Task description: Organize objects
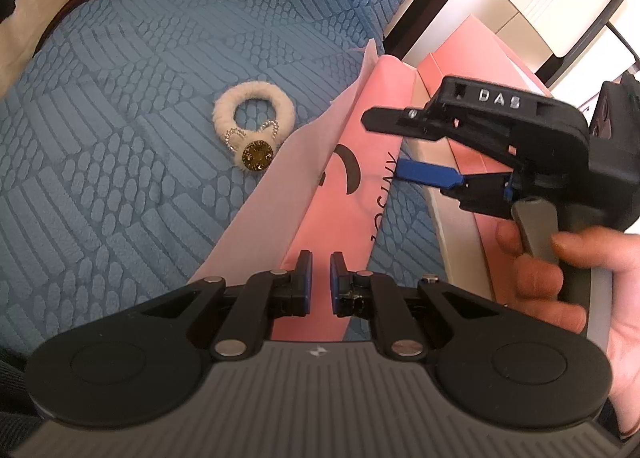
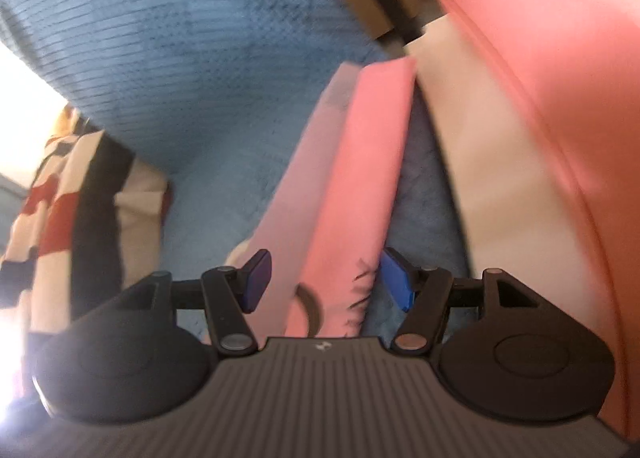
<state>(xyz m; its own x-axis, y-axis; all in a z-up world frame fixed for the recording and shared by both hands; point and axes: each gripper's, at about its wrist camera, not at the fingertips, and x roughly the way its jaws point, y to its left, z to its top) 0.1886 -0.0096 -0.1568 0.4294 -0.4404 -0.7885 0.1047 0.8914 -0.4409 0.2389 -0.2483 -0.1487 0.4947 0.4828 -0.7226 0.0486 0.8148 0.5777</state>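
- While the left tongs (image 1: 321, 280) hover low over the blue textured bedspread (image 1: 120, 138), their blue-padded fingers stand close together with a narrow gap, pinching nothing; a pink flap shows beneath that gap.
- On the bedspread, far and to the left of those tongs, lies a cream fluffy hair tie (image 1: 253, 122) with a gold round charm and small rhinestone ears, well apart from the tongs.
- Just right of the hair tie, an open pink box (image 1: 352, 178) lies with its flaps spread; dark lettering shows on one panel.
- At the right, the right tongs (image 1: 400, 146) reach over the box, held by a hand (image 1: 560, 282) on the grey trigger.
- From the right wrist view, blurred by motion, the right tongs (image 2: 326, 282) are spread wide, with a pink box flap (image 2: 360, 178) running between the fingers; whether a pad touches it cannot be told.
- A striped cream, red and black cloth (image 2: 68, 198) lies at the left of that view.
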